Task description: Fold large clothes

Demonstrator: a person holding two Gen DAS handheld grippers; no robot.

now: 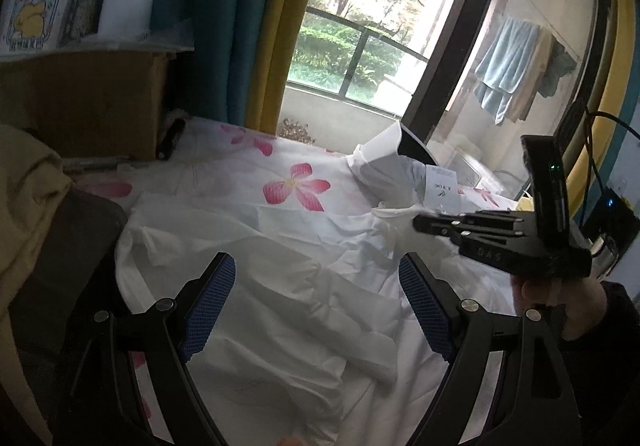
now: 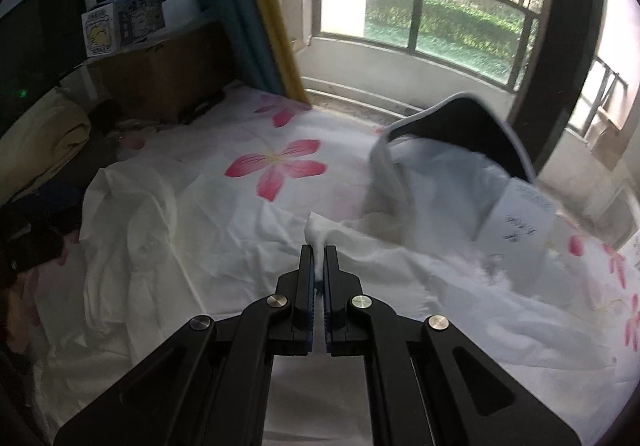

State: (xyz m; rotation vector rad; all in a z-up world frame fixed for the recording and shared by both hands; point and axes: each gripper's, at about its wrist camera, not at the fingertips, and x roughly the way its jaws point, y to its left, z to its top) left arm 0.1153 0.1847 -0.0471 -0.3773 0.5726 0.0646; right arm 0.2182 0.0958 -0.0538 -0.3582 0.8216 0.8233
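A large white garment (image 1: 280,286) lies crumpled on a bed with a white sheet printed with pink flowers (image 1: 294,186). It has a dark-lined collar (image 2: 452,126) and a white paper tag (image 2: 520,222) at the far right. My left gripper (image 1: 316,294) is open and empty, hovering over a folded sleeve of the garment. My right gripper (image 2: 319,252) is shut on a pinch of the white garment (image 2: 318,230), lifted a little off the bed. It shows in the left wrist view (image 1: 424,224) at the right.
A wooden cabinet (image 1: 80,102) with boxes on top stands at the bed's far left. A yellow blanket (image 1: 24,198) and dark items lie at the left edge. Teal and yellow curtains (image 1: 248,26) and a balcony window are behind the bed.
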